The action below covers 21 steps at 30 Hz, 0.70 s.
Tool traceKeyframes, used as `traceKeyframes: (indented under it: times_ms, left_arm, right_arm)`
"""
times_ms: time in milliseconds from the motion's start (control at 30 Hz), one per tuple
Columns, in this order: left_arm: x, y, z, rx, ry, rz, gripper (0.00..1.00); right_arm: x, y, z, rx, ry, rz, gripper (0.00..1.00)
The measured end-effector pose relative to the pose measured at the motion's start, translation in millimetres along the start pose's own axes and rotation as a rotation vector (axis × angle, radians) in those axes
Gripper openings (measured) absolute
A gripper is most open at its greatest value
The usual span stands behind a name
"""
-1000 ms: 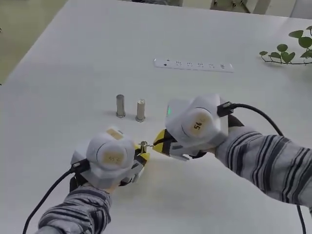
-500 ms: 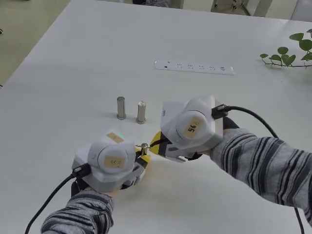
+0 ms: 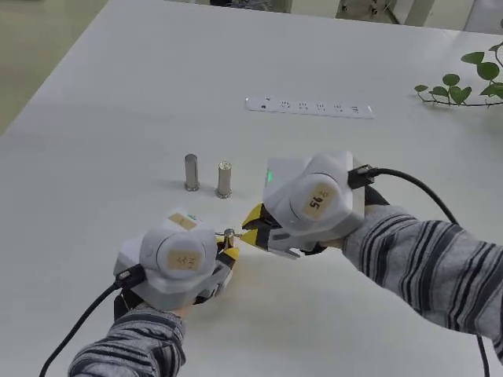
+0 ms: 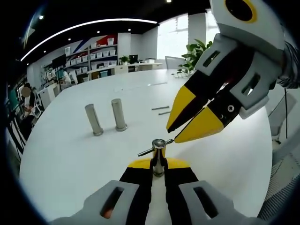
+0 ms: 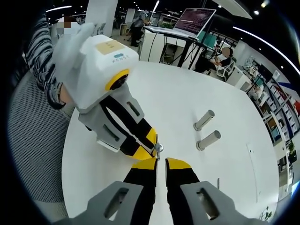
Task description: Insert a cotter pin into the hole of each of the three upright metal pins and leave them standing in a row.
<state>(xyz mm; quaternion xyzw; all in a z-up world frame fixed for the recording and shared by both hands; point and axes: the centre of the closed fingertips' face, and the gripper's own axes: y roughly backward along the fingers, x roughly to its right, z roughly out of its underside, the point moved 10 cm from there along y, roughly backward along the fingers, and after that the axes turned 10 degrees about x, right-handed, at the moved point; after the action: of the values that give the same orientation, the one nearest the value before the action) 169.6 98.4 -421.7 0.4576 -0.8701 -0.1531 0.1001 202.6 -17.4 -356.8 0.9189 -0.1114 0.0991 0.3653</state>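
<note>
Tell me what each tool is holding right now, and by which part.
The left tool clamps the short silver metal pin by its lower shaft. The right tool pinches the thin metal cotter pin by one end.

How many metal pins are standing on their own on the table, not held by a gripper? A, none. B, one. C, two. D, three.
C: one standing pin and a second standing pin are side by side on the table, while the held pin sits clamped in the left gripper.
</note>
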Motion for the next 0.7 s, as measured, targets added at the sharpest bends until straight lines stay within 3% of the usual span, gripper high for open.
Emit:
traceKeyframes:
  times_ms: [333, 700]
  left_arm:
    - [0.0, -0.7, 0.4, 0.004, 0.006, -0.002, 0.05]
    - [0.4, -1.1, 0.8, 0.009, 0.012, -0.006, 0.05]
  right_arm:
    - [-3.6, -4.8, 2.5, 0.015, -0.028, -0.023, 0.00]
    - [-2.3, -7.9, 1.6, 0.016, -0.052, -0.012, 0.00]
